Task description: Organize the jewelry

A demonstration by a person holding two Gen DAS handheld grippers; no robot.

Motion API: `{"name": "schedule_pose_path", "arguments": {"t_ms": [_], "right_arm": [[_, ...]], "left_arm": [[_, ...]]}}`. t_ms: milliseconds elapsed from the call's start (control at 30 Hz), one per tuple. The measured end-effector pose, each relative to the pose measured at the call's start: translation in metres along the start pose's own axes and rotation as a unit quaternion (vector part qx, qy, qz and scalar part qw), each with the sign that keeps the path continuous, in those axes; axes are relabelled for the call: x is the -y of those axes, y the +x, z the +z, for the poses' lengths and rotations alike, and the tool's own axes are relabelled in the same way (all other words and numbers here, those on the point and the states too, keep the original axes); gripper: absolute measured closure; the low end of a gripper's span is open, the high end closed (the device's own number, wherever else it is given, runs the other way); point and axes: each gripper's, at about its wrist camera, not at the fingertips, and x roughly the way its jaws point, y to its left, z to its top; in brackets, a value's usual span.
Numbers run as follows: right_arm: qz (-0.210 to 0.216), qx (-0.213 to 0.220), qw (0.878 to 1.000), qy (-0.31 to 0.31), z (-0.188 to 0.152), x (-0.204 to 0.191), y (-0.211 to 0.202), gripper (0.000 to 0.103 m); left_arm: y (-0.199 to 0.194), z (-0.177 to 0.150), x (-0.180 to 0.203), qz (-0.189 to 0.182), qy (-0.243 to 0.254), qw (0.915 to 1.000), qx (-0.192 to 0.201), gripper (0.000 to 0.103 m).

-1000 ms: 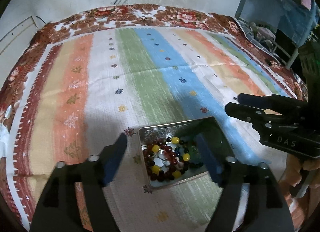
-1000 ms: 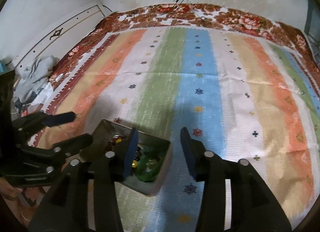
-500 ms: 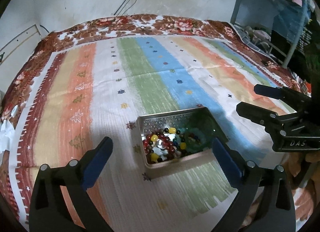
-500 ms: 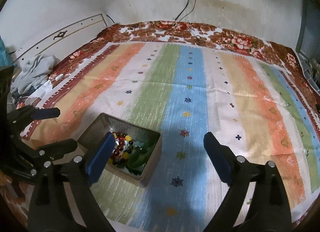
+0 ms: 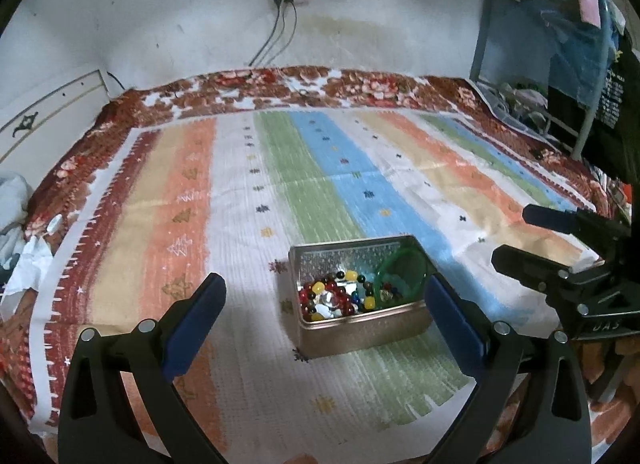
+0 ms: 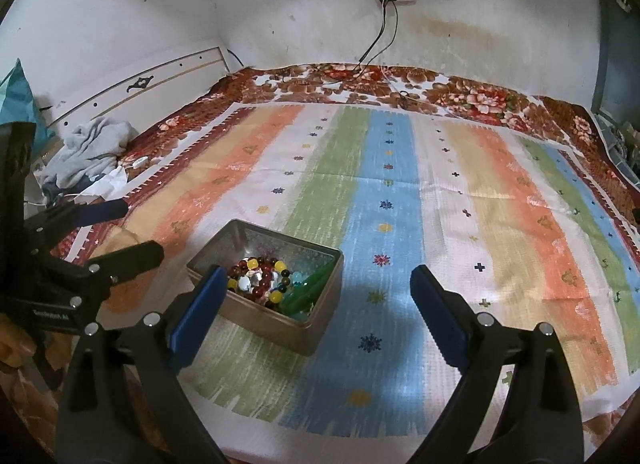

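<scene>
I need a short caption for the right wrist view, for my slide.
Open right gripper above a striped cloth, beside a metal tin holding beads and green bangles.

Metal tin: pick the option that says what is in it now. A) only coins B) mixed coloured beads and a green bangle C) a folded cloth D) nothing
B: the metal tin holds red, yellow and dark beads, with a green bangle leaning at its right end.

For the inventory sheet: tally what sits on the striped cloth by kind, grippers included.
Metal tin: 1
Green bangles in it: count unclear, at least 1
Beaded jewelry pile: 1
Open grippers, left gripper and right gripper: 2
Total: 5, at least
</scene>
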Motion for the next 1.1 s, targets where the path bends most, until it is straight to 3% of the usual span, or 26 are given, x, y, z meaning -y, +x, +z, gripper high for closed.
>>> {"name": "schedule_pose_path", "arguments": {"t_ms": [200, 1100], "right_arm": [[-0.001, 0.017, 1.000, 0.009, 0.002, 0.003, -0.004, 0.011], [-0.006, 0.010, 1.000, -0.001, -0.002, 0.002, 0.000, 0.011]], "left_arm": [[-0.004, 0.000, 0.005, 0.003, 0.008, 0.9999, 0.013, 0.006], [-0.012, -0.001, 0.012, 0.011, 0.024, 0.9989, 0.039, 0.006]]}}
